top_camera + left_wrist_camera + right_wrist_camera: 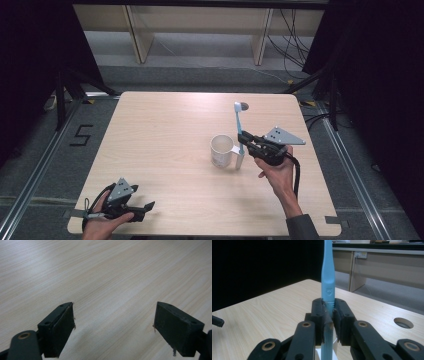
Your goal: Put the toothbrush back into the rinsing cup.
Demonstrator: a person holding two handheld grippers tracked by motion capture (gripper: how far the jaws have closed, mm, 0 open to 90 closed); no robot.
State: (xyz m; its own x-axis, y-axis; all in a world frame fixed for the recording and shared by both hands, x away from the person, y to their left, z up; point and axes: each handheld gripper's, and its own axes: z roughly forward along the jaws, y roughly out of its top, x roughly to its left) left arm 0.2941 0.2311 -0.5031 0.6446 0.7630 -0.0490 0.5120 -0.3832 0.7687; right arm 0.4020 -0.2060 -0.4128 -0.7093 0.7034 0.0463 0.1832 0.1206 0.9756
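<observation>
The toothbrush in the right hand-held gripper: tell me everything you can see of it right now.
The toothbrush is light blue, seemingly plastic, with a slim neck and a small embossed shield mark on the handle. It stands nearly upright, head up, clamped at mid-handle between the pads of the right hand-held gripper. Its paler lower end hangs just beside the white mug, by the mug's handle; whether it touches the mug cannot be told. Bristles are too small to make out.

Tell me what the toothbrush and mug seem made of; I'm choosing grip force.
Toothbrush: likely plastic, a smooth light-blue handle with a moulded emblem and ribbed grip, clamped upright in the right gripper. Mug: glossy cream white with a thick rim and handle, probably glazed ceramic, though plastic can't be ruled out. Table: pale wood-grain top, possibly laminate.
</observation>
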